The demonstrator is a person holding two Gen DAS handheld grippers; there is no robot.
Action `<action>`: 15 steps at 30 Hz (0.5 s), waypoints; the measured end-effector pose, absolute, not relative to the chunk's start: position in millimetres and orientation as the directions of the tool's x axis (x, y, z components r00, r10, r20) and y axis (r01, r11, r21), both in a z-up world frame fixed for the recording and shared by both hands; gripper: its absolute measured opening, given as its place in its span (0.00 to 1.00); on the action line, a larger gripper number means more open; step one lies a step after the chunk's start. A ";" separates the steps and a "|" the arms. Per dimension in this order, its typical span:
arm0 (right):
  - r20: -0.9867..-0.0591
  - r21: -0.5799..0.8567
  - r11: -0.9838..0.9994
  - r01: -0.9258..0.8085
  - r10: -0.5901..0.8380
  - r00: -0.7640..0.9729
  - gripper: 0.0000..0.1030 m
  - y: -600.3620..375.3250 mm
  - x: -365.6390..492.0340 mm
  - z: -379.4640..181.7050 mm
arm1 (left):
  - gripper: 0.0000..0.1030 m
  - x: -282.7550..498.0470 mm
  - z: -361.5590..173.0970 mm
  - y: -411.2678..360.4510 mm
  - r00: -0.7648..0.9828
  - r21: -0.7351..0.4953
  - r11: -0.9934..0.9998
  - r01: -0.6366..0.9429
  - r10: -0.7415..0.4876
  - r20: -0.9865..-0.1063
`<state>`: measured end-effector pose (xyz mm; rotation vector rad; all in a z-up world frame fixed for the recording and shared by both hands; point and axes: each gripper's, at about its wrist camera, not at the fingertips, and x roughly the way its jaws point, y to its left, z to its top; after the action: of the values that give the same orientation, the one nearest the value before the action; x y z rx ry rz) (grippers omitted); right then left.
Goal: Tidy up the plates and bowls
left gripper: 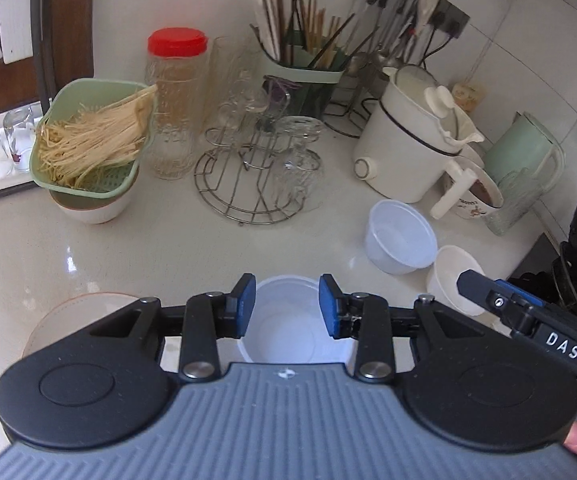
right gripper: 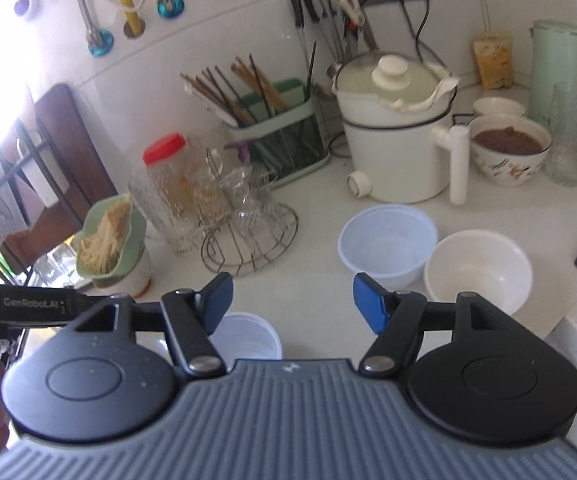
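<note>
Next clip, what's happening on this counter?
A person holds a gripper in each hand over a crowded kitchen counter. The left hand-held gripper is open above a clear plastic cup. The right hand-held gripper is open and empty, facing a plastic bowl and a white bowl. Nothing is lifted.

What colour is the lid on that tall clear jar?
Red. The jar lid shows best in the left wrist view.
</note>
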<state>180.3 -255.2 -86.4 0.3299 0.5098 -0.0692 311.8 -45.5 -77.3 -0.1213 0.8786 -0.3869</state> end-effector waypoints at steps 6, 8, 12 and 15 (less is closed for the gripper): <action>-0.467 0.278 0.945 0.175 -0.026 0.884 0.67 -264.2 155.0 -74.5 | 0.39 289.3 -65.2 -62.4 0.575 -0.252 0.908 0.334 -0.408 -0.710; -0.464 0.273 0.944 0.187 -0.041 0.885 0.67 -266.9 147.6 -72.2 | 0.39 284.1 -64.4 -69.5 0.570 -0.247 0.902 0.354 -0.417 -0.707; -0.470 0.257 0.943 0.210 -0.068 0.880 0.67 -272.2 135.3 -72.1 | 0.39 278.7 -68.3 -82.7 0.546 -0.256 0.886 0.386 -0.443 -0.711; -0.480 0.249 0.942 0.226 -0.082 0.873 0.67 -275.6 127.6 -73.9 | 0.39 275.0 -71.8 -89.5 0.527 -0.248 0.880 0.406 -0.447 -0.723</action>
<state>127.6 -275.6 -73.9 0.3051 0.4836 -0.1635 275.0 -89.5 -71.8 -0.0506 0.8790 -0.5099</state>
